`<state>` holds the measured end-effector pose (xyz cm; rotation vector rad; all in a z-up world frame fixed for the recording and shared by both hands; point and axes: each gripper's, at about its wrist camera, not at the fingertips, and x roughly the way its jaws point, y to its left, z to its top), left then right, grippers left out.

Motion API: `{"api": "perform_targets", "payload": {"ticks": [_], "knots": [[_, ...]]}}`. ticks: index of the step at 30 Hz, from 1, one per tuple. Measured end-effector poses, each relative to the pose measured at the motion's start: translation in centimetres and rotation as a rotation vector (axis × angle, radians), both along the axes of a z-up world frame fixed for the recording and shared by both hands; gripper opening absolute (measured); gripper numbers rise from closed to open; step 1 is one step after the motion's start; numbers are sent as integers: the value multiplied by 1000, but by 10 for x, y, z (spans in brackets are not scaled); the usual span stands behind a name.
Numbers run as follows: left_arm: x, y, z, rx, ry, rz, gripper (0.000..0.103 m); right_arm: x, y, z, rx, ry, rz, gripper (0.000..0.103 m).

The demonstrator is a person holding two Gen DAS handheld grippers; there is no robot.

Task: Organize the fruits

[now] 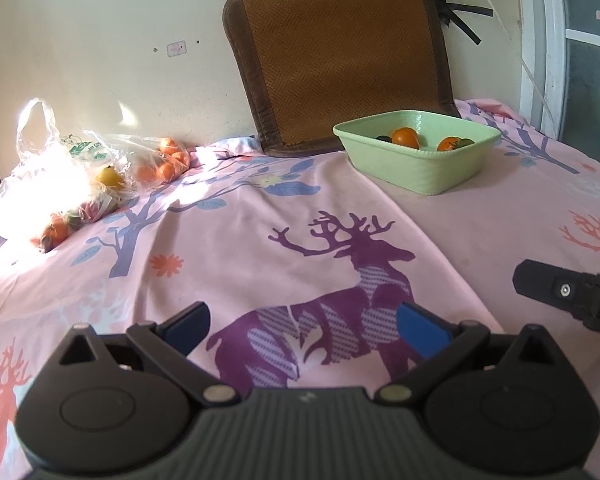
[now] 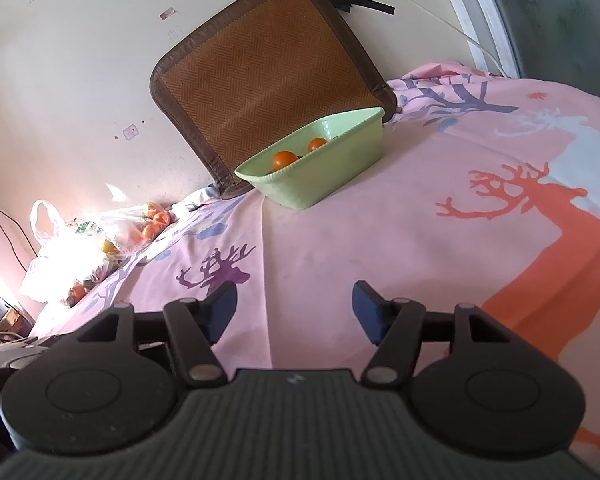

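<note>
A light green tray (image 1: pixel 420 168) sits on the pink deer-print cloth, far right of centre, with two oranges (image 1: pixel 406 137) and dark green fruit inside; it also shows in the right wrist view (image 2: pixel 324 180). A clear plastic bag (image 1: pixel 100 168) of oranges and a yellow fruit lies at the far left by the wall, and in the right wrist view (image 2: pixel 100 240). My left gripper (image 1: pixel 302 326) is open and empty, low over the cloth. My right gripper (image 2: pixel 294 312) is open and empty; part of it shows at the right edge of the left wrist view (image 1: pixel 560 292).
A brown woven mat (image 1: pixel 340 56) leans on the wall behind the tray. A white cable (image 1: pixel 512 40) hangs from a wall socket at the right. The cloth (image 1: pixel 260 216) slopes down at the left edge, where cluttered items (image 2: pixel 4 316) sit below.
</note>
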<state>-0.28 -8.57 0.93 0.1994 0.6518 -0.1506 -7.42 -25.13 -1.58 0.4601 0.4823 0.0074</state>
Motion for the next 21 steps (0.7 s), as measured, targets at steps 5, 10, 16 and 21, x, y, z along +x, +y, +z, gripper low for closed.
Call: {"api": "perform_targets", "payload": {"ticks": [5, 10, 16, 21], "knots": [[-2, 3, 5, 12, -56, 27, 103, 0, 0, 0, 0, 0, 0, 66], [-6, 2, 10, 39, -108, 47, 103, 0, 0, -2, 1, 1, -1, 66], [-5, 5, 12, 24, -109, 63, 103, 0, 0, -2, 2, 0, -3, 67], [-4, 6, 12, 17, -100, 71, 103, 0, 0, -2, 2, 1, -2, 67]]}}
